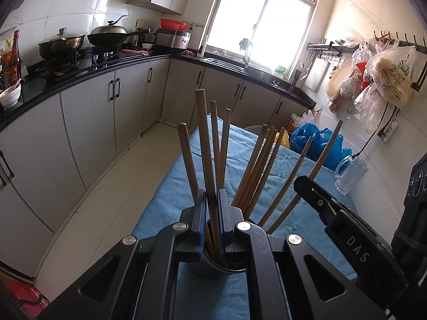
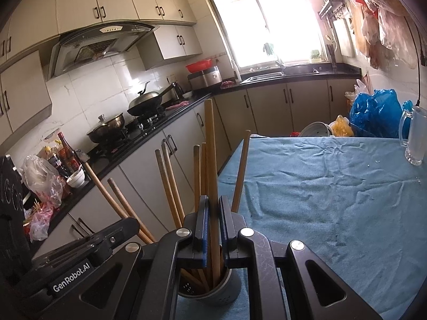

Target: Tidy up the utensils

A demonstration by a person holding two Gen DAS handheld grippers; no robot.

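**A:** Right, nearest first: directly below the left gripper (image 1: 212, 202) stands the grey utensil holder (image 1: 213, 265) on the blue tablecloth (image 1: 165, 202), and its two pads pinch one wooden chopstick (image 1: 205, 144) whose lower end sits inside the cup.

**B:** Same on my side. The right gripper (image 2: 213, 208) is narrowed onto a taller chopstick (image 2: 210, 149), also standing in the perforated holder (image 2: 221, 290) just beneath the fingers.

**A:** Around both tools the loose chopsticks (image 1: 261, 165) fan outward, leaning on the rim.

**B:** That's my worry. Both grippers crowd one small cup, so a sideways pull could tip it or knock the leaning sticks out onto the cloth.

**A:** And if either stick is released tilted, I'd guess it slides over the rim.

**B:** Further ahead and right of my fingers, the glass mug (image 2: 415, 136) stands well apart, near the table's far edge.
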